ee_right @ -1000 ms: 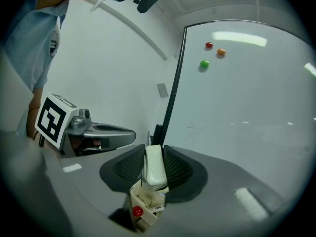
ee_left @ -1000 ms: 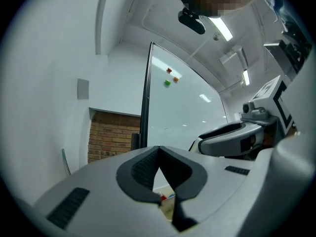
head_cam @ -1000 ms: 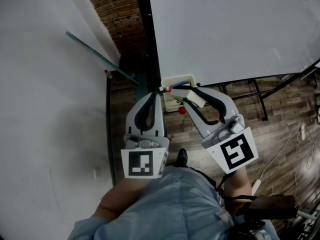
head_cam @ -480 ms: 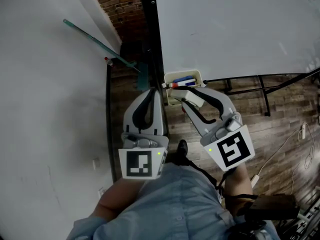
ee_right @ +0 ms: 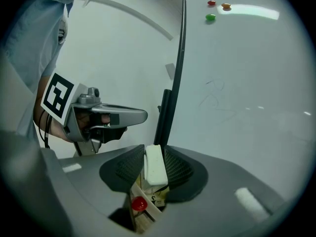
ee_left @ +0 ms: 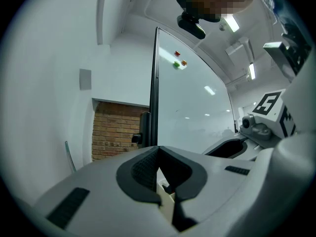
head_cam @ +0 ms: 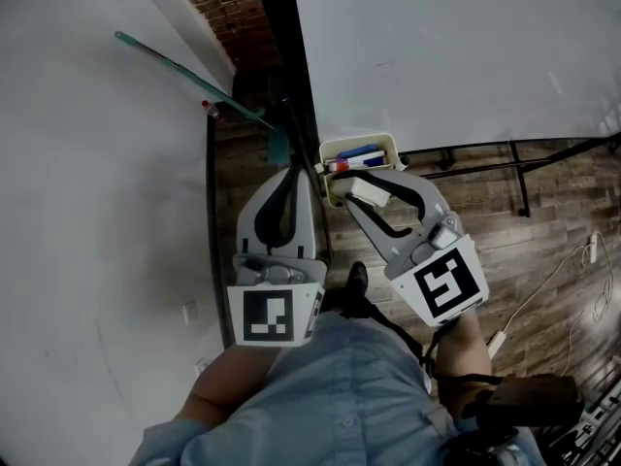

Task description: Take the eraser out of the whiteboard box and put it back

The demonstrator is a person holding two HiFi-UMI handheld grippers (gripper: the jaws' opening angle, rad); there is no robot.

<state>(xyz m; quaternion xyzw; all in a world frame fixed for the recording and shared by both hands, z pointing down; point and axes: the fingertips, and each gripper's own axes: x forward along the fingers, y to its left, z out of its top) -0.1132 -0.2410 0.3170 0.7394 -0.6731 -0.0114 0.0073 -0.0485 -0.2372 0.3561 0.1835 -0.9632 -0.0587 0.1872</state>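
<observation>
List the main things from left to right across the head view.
green rod → left gripper → right gripper, gripping the eraser → black stand leg

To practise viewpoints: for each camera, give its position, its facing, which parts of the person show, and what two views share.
Head view: on the head, facing steeply down at the box by the whiteboard; shirt, left claw, right claw gripping the eraser.
Left gripper view: on the left claw, facing level toward a brick wall; own jaws together.
Right gripper view: on the right claw, facing the whiteboard; jaws on the eraser.
Shared: both gripper views show the magnets.
</observation>
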